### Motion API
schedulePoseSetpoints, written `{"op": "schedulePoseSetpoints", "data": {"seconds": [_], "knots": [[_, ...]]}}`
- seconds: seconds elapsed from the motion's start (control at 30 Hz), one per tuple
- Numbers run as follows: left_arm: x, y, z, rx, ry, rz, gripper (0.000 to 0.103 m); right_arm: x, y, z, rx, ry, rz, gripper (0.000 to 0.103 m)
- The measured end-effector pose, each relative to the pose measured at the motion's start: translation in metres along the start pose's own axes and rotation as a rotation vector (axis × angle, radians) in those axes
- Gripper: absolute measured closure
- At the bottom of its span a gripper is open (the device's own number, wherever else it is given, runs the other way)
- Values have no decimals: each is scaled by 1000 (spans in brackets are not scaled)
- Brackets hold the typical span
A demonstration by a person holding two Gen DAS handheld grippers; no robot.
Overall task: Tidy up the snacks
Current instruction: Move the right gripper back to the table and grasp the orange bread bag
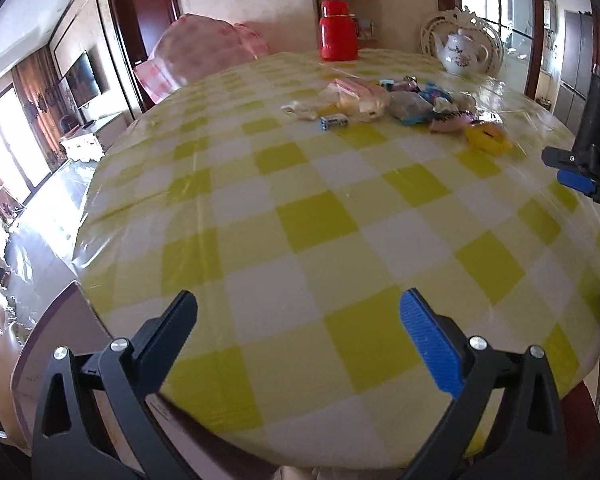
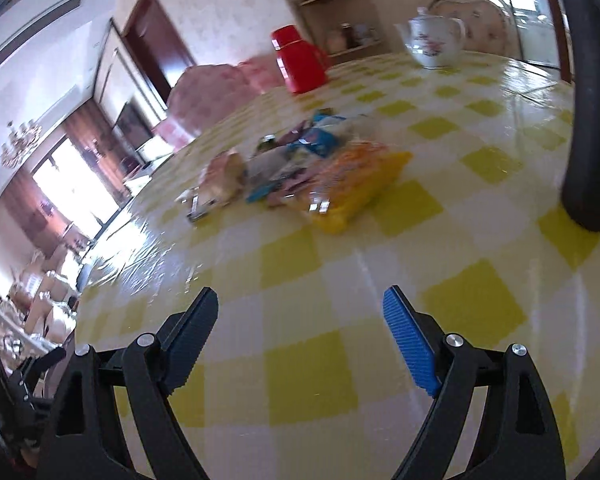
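Both grippers over the checked table (image 1: 300,216), jaws apart.
Left gripper (image 1: 298,328) and right gripper (image 2: 300,322) stood wide and empty; snacks (image 1: 396,106) lay heaped mid-table, well ahead, blurred, perhaps wrapped sweets, before flask (image 1: 338,36) and teapot (image 1: 462,54).

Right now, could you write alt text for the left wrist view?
An open, empty left claw hovers over a yellow-checked table. A pile of snacks lies farther back, with a red flask and white teapot behind.
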State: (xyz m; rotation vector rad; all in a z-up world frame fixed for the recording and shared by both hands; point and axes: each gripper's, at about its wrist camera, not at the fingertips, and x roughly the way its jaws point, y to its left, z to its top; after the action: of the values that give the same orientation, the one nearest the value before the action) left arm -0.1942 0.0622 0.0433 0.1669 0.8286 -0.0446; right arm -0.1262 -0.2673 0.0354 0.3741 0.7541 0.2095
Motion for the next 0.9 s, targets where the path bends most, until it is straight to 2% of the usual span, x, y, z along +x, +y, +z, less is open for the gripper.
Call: {"op": "schedulePoseSetpoints", "data": {"seconds": [0.27, 0.43, 0.63, 0.9], "knots": [[-3, -15, 4, 29, -13, -22, 2, -1, -29, 10, 100, -32, -90, 21], [6, -17, 4, 25, 7, -37, 2, 12, -47, 25, 183, -30, -134, 21], [0, -19, 6, 17, -21, -50, 2, 33, -70, 56, 338, -4, -136, 21], [6, -7, 10, -48, -28, -68, 2, 74, -49, 98, 330, 6, -220, 20]]}}
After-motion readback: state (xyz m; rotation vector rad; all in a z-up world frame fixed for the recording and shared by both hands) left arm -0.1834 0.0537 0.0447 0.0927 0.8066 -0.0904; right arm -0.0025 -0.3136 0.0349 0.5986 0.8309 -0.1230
